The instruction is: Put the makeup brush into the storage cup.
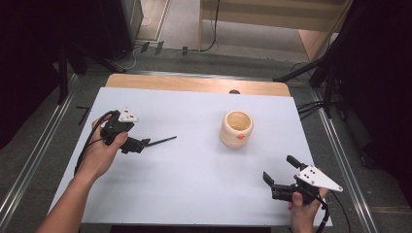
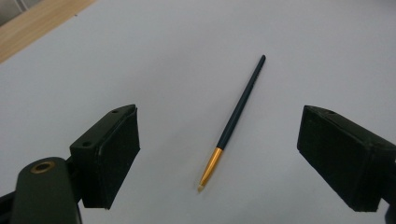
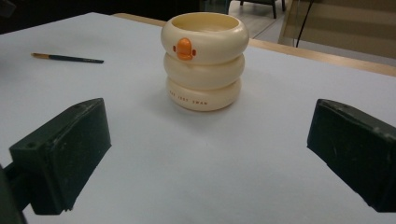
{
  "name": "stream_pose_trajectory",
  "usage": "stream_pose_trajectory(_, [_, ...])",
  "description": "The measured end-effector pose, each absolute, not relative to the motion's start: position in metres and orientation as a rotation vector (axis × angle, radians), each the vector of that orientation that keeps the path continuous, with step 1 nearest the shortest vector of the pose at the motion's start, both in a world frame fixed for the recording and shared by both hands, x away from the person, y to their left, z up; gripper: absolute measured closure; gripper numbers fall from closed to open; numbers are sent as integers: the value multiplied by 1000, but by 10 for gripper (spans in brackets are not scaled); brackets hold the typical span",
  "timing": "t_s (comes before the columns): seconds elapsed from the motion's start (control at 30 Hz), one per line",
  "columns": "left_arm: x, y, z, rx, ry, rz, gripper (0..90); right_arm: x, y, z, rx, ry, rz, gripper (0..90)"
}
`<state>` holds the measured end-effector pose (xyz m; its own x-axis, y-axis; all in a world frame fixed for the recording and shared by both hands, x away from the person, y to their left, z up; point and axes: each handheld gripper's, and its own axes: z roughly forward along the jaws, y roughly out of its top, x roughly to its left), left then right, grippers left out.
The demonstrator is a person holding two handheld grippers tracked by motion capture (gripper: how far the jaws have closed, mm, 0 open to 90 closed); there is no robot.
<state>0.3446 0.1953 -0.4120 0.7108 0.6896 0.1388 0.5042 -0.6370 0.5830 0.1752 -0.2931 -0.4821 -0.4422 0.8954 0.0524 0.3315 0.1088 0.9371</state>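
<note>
A thin dark paintbrush with a gold ferrule lies flat on the white table, its bristle end toward my left gripper. That gripper is open, one jaw on each side of the ferrule end and above the table. In the high view the paintbrush lies just right of the left gripper, which a hand holds. A cream ringed cup with an orange duck bill stands upright ahead of my right gripper, which is open and holds nothing. In the high view the cup is up and left of the right gripper.
The white tabletop has a wooden strip along its far edge. In the right gripper view the paintbrush lies far off to the left of the cup. Dark stands and cables surround the table on the floor.
</note>
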Motion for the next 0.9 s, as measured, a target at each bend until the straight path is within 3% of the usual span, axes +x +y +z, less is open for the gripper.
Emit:
stream_pose_trajectory(0.33, [369,172,-424,2610,876,379,157,176,-293,-484,1185,1865,1327,0])
stream_pose_trajectory(0.53, [376,159,-435,2760,880,422,209,176,-292,-484,1187,1871,1323,0])
stream_pose_trajectory(0.77, [388,155,-445,2877,861,288,223,178,-290,-486,1187,1889,1317,0])
stream_pose_trajectory(0.9, [396,154,-448,2873,892,222,305,179,-288,-486,1186,1900,1315,0])
